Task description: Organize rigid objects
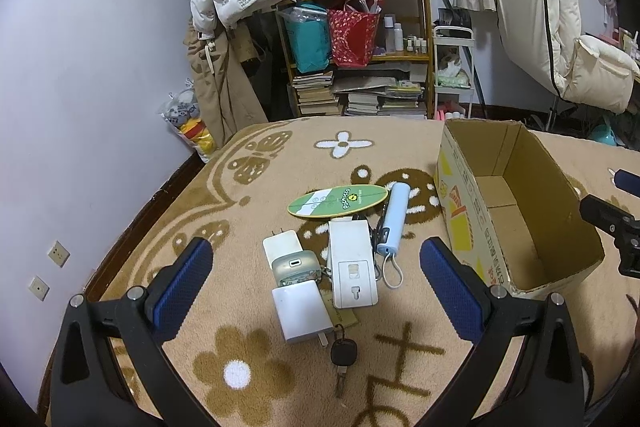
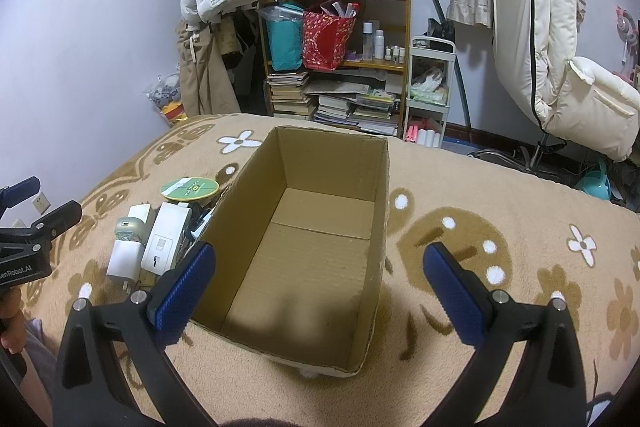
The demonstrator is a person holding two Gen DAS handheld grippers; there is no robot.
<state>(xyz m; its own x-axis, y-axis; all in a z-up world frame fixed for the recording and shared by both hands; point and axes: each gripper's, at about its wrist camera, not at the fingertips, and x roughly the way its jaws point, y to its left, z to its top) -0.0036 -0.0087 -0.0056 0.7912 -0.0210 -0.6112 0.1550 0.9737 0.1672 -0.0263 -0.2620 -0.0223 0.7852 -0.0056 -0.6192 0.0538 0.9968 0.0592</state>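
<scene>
left gripper (image 1: 316,267) is held spread wide above a small heap of gadgets on the blanket (image 1: 248,379); nothing is pinched. right gripper (image 2: 318,281) is likewise spread, hung over the empty cardboard box (image 2: 372,187). heap is seen at 9 o'clock from the box, just beside its wall. nearest is a white charger (image 1: 302,315), judged light, stiff and smooth, best taken across its flat sides. a car key (image 1: 343,351) lies touching its near end at 6 o'clock. an earbud case (image 1: 294,267), a second charger (image 1: 282,243), a wall plug (image 1: 354,267), a blue power bank (image 1: 394,217) and a green oval card (image 1: 338,201) are crowded close. the power bank's loop cord may be snagged.
</scene>
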